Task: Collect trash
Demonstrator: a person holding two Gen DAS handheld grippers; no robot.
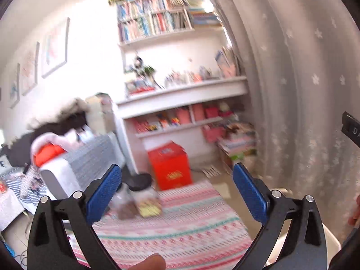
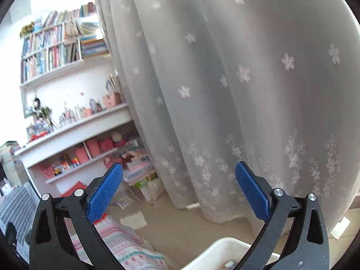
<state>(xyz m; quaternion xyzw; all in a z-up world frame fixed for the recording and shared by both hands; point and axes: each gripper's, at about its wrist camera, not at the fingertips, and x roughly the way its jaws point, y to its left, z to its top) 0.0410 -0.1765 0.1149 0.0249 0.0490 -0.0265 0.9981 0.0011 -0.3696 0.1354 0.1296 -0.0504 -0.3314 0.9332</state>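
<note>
While both grippers pointed level across the room, nothing sat between either pair of pads.
Left gripper [image 1: 176,177]: blue textured pads spread wide apart, empty; a fingertip [image 1: 153,262] showed at the bottom edge.
Right gripper [image 2: 178,175]: pads also wide apart, empty, aimed at the curtain [image 2: 236,90].
Trash candidate: white paper scrap [image 2: 133,220] lay flat on the beige floor [image 2: 193,222], just beside the rug's far corner.
Handling (judged): light, thin, limp; would likely slide on smooth floor, so pinch one raised edge or corner rather than the flat middle.
Bin [image 2: 216,255]: white rigid plastic tub, rim at bottom edge of right view, some small items inside, unclear what.
Rug [image 1: 180,220]: woven, pink-teal striped pattern, soft.
Jar [image 1: 137,193]: clear, dark lid, blurred, stood at rug's far edge; trash or not, couldn't tell.
Red box [image 1: 171,164]: cardboard cube, stiff, on floor beyond the rug's far edge.
Curtain: sheer grey, embroidered flowers, soft folds.
</note>
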